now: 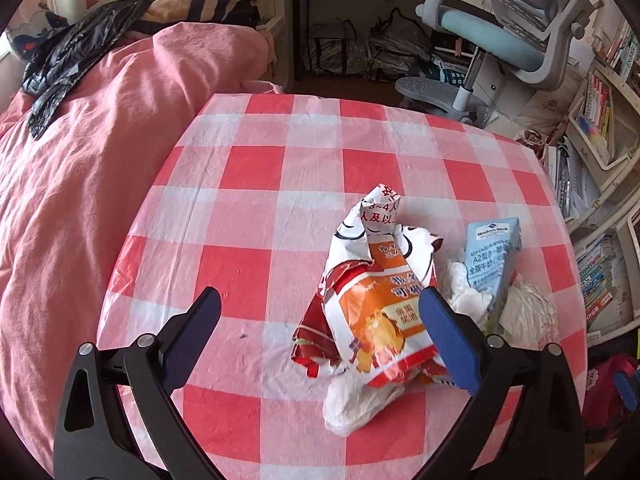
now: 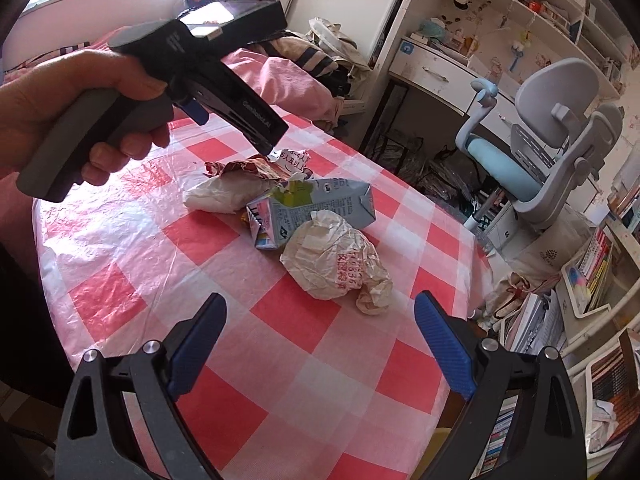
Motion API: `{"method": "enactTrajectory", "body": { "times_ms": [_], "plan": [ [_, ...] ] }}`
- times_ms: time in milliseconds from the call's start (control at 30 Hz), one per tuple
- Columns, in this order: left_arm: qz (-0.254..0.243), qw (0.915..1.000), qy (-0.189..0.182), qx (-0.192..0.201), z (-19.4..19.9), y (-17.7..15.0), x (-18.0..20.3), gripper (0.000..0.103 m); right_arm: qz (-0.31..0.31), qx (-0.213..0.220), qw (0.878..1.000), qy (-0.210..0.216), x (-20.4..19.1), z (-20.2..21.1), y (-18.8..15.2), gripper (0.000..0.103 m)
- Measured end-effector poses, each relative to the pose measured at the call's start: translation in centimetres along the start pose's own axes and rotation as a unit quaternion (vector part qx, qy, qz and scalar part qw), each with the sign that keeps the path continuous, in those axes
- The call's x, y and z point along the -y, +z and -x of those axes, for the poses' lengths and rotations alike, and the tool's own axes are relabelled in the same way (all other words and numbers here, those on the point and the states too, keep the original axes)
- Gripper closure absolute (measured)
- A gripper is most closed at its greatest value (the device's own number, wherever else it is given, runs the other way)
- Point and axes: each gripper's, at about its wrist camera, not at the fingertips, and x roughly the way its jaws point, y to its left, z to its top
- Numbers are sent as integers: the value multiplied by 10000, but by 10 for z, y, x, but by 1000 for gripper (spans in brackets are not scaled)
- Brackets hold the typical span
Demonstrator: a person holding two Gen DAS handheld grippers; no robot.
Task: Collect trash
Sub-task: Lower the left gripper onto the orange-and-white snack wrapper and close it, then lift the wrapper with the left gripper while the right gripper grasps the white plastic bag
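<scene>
1. Two grippers, each spread wide and holding nothing, above a table (image 1: 256,168) covered in red, pink and white check plastic sheeting.
2. Far left, left wrist view: pink quilt (image 1: 80,184) on a bed touching the table edge; black puffer jacket (image 1: 68,60) lying on top of it.
3. Left gripper (image 1: 320,312): blue-padded fingers (image 1: 192,340) wide apart, right-hand finger overlapping the trash pile, left-hand finger over bare cloth. Contact with the wrapper cannot be told.
4. Left hand (image 2: 80,108), seen from the right wrist view, wrapped round the grey handle of that gripper, held over the far side of the pile.
5. Snack wrapper (image 1: 372,300): crumpled, white, orange and red with printed characters, at the left of the pile; white tissue (image 1: 356,400) under its near end.
6. Milk carton (image 1: 492,260): pale blue, lying on its side against the wrapper and amid white tissue; top end torn open in the right wrist view.
7. Crumpled paper ball (image 2: 340,264): off-white with red print, touching the carton, nearest the right gripper.
8. Right gripper (image 2: 320,340): fingers wide, hovering just short of the paper ball, apart from it.
9. Far right: grey and light blue desk chair (image 2: 532,152) beyond the table; bookshelves (image 1: 600,120) crowded with books.
</scene>
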Motion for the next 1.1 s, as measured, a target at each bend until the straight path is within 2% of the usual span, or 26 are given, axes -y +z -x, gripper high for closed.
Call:
{"method": "enactTrajectory", "body": {
  "times_ms": [100, 167, 200, 233, 267, 300, 333, 567, 767, 833, 900, 1100],
  "plan": [
    [27, 9999, 92, -139, -26, 15, -1, 8, -116, 7, 9999, 63, 4, -5, 3, 12],
    [26, 9993, -59, -371, -46, 20, -3, 10, -145, 0, 9999, 76, 5, -8, 4, 12],
    [40, 9988, -243, -435, -53, 20, -5, 16, -155, -7, 9998, 81, 5, -10, 6, 12],
    [153, 9972, -588, -429, -57, 20, -8, 36, -169, -14, 9998, 95, 6, -12, 7, 12],
    [237, 9963, -727, -400, -56, 22, -11, 62, -194, -12, 9997, 121, 5, -14, 8, 12],
    [239, 9937, -993, -452, -54, 24, -13, 80, -227, -8, 9996, 160, 6, -15, 10, 12],
    [297, 9917, -1177, -412, -49, 25, -15, 83, -277, -4, 9994, 224, 5, -16, 11, 12],
    [356, 9879, -1465, 367, 21, 27, -47, 85, -458, 66, 9947, 918, -18, -18, 23, 12],
    [542, 9843, -1470, 818, 84, -1, -94, 85, -594, 84, 9886, 1383, -47, -28, 40, 15],
    [720, 9831, -1449, 856, 98, -15, -113, 85, -647, 67, 9885, 1362, -56, -36, 48, 21],
    [893, 9817, -1429, 891, 107, -25, -128, 85, -709, 24, 9886, 1332, -65, -45, 55, 24],
    [1016, 9813, -1384, 874, 103, -30, -153, 85, -637, 7, 9952, 744, -79, -72, 72, 26]
  ]
}}
